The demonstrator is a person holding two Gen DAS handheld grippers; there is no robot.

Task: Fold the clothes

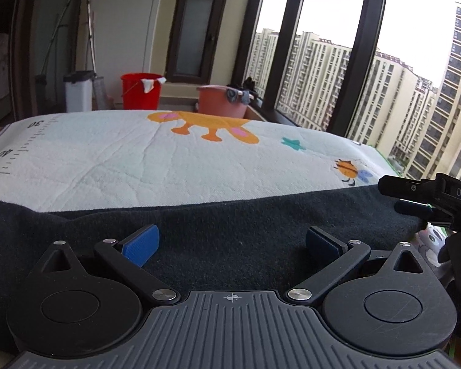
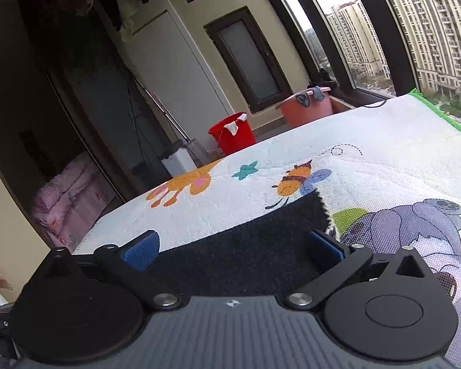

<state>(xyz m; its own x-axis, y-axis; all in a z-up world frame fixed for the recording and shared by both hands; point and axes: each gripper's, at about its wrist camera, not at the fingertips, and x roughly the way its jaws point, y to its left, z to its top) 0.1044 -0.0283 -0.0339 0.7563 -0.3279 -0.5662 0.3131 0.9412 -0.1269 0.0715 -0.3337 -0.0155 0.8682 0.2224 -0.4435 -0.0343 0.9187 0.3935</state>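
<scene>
A dark navy garment lies flat along the near edge of a white cartoon-print mat. My left gripper is open, its blue pads wide apart just over the cloth's near part. My right gripper is open too, over the garment's right corner. In the left wrist view the right gripper shows at the far right, at the garment's right end. Neither gripper holds cloth.
The mat covers a raised surface with a green edge by the window. Behind stand a red bucket, a pink tub and a white bin. Large windows are on the right.
</scene>
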